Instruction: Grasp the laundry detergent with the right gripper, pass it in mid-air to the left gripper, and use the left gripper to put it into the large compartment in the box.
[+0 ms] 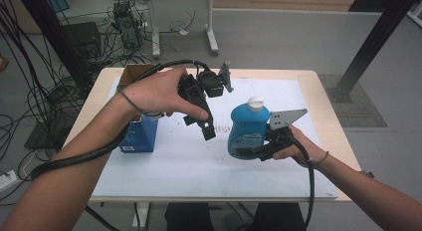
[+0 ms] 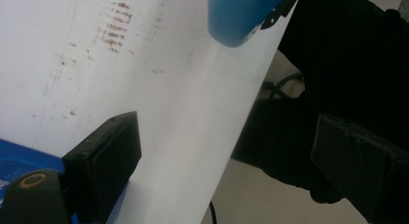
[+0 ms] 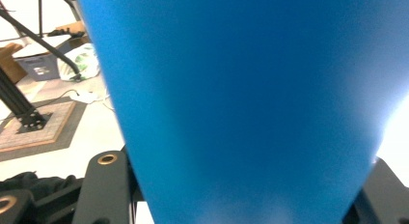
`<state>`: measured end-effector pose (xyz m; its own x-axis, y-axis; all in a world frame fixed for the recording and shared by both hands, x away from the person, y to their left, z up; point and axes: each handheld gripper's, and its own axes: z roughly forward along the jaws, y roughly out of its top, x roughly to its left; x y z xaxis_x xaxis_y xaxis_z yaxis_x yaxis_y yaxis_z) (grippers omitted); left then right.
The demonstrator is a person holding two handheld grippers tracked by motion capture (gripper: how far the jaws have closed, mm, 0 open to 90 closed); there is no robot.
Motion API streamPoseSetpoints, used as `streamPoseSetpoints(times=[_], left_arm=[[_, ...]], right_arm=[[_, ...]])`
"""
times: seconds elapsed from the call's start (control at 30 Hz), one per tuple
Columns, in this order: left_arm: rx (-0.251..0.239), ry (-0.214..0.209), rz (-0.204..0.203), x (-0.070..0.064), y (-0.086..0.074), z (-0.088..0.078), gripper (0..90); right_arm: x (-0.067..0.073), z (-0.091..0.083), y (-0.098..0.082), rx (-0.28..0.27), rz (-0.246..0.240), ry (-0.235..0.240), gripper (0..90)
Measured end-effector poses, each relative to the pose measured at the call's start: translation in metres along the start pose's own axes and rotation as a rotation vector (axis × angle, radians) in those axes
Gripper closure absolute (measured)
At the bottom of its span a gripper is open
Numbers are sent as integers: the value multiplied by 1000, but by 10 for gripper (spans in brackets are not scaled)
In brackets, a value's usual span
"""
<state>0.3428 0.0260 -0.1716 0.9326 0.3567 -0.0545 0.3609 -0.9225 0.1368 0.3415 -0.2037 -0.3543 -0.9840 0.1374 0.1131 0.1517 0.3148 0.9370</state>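
Your right gripper is clamping the blue bottle low on its body, holding it upright above the white mat (white cap on top). In the right gripper view the bottle is sitting squarely between the jaws. Your left gripper is hanging just beside the bottle, jaws apart and gripping nothing, pointing down at the mat. A blue box is sitting behind your left hand.

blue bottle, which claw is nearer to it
Right. The right claw is clamped on the blue bottle, holding it above the table. The left claw hangs open to the bottle's left, apart from it.
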Motion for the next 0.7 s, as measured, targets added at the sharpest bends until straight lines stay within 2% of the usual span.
streamPoseSetpoints(times=[0.2, 0.43, 0.7], left_arm=[[-20, -14, 9, -2, 3, -1, 106], [-37, -28, 33, -8, 8, 0, 107], [-52, -29, 55, -12, 12, 2, 106]], right_arm=[[3, 10, 3, -2, -8, 29, 397], [7, 24, 10, 3, -39, 74, 397], [9, 35, 18, 1, -61, 102, 397]])
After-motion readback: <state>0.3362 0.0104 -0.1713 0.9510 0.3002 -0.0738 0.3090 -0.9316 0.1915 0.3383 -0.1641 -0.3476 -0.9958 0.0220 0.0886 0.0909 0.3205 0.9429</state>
